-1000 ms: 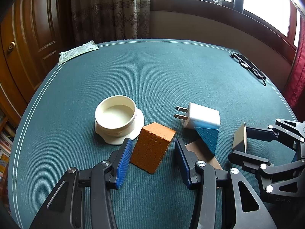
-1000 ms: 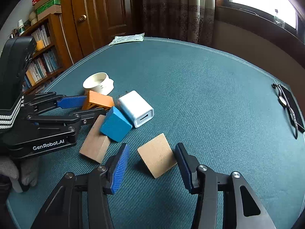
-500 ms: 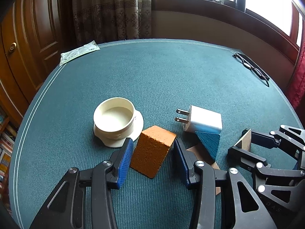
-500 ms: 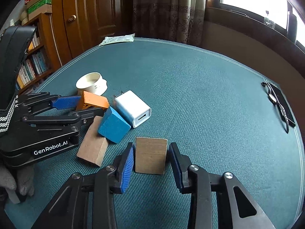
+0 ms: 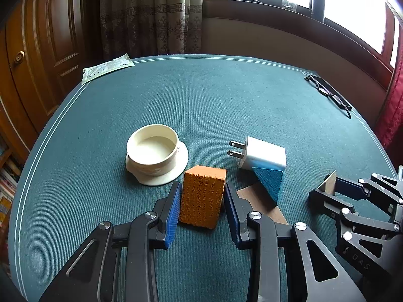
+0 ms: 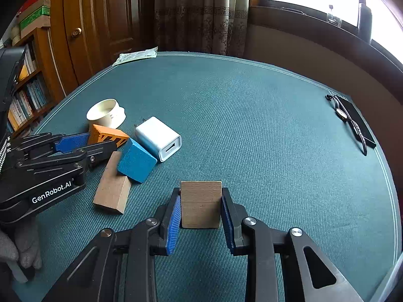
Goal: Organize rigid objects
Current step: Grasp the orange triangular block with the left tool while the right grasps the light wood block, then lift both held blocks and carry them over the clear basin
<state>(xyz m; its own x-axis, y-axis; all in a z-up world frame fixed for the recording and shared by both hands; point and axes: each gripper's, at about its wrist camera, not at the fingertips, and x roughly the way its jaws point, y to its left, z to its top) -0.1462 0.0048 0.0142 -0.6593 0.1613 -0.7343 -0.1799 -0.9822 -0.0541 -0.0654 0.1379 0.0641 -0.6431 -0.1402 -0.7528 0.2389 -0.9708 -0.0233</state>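
My left gripper (image 5: 202, 197) is shut on an orange block (image 5: 202, 197) that stands on the green table (image 5: 226, 100); it also shows in the right wrist view (image 6: 105, 134). My right gripper (image 6: 200, 205) is shut on a brown wooden block (image 6: 200, 205), also seen edge-on in the left wrist view (image 5: 330, 182). A blue wedge block (image 6: 136, 159) leans on a long brown block (image 6: 112, 185) and touches a white charger plug (image 6: 158, 138).
A cream round container (image 5: 156, 151) sits just left of the orange block. Black glasses (image 6: 352, 123) lie near the table's far right edge. A paper packet (image 5: 108, 68) lies at the far left edge. A bookshelf (image 6: 22, 95) stands left of the table.
Both grippers have closed: the left onto the orange block, the right onto the brown wooden block, which turned square between the fingers.
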